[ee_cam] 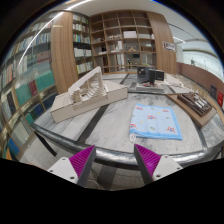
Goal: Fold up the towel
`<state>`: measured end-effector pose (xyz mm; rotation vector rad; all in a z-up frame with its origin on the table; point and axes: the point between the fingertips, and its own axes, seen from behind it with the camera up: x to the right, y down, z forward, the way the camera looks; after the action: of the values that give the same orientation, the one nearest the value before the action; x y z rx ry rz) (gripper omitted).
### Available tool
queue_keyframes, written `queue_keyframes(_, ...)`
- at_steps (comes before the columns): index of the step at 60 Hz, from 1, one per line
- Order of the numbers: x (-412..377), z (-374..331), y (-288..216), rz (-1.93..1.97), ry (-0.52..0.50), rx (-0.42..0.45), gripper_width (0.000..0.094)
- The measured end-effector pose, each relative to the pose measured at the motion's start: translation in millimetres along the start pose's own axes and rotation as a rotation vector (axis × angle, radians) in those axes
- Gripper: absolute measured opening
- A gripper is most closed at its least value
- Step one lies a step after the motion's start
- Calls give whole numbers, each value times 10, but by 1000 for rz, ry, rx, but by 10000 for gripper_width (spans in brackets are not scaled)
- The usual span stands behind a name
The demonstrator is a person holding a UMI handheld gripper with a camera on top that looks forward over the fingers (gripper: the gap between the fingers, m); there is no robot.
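Towel (155, 120) lay flat on the grey table (110, 128), light blue with a small pattern, pale border round it. It sat well beyond the gripper (117, 160), ahead and off toward the right finger's side, nothing touching it. Gripper fingers were spread wide apart, holding nothing; 2 magenta pads (82, 159) faced each other across an empty gap.

Relative to the towel: a curved metal rail (120, 153) ran between it and the fingertips, just ahead of them. A wooden block model (88, 93) stood on the table on the side of the towel toward the left finger, well apart from it. Black monitor (150, 75) stood past the towel's far edge. Bookshelves (120, 40) filled the wall beyond that.

Towel looked roughly rectangular, long axis running away from the gripper, near short edge facing the fingers and slightly skewed. Judgement: fold not started, cloth appeared fully spread. Next move probably needs the gripper carried over the rail and lined up on a near corner, the one toward the right finger being closest.
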<state>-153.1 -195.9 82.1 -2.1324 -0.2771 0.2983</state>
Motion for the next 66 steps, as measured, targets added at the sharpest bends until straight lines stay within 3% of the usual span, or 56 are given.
queue_keyframes(18, 225, 466, -192, -27, 17, 0, 785)
queue_keyframes(28, 628, 1219, -657, -65, 86, 17, 754)
queue_keyframes(37, 951, 1987, -727, -85, 134, -57, 706)
queue_keyframes(47, 987, 2478, -528, -82, 110, -135, 502)
queue_keyframes(56, 994, 2514, -580, -84, 91, -118, 245)
queue_keyframes(57, 1027, 2534, -586, -80, 95, -111, 255)
queue_keyframes(58, 1062, 2531, -598, -80, 109, -108, 150)
queue_keyframes(60, 1162, 2533, -616, -79, 145, -101, 24)
queue_keyframes(66, 1214, 2523, -620, -107, 148, -97, 4)
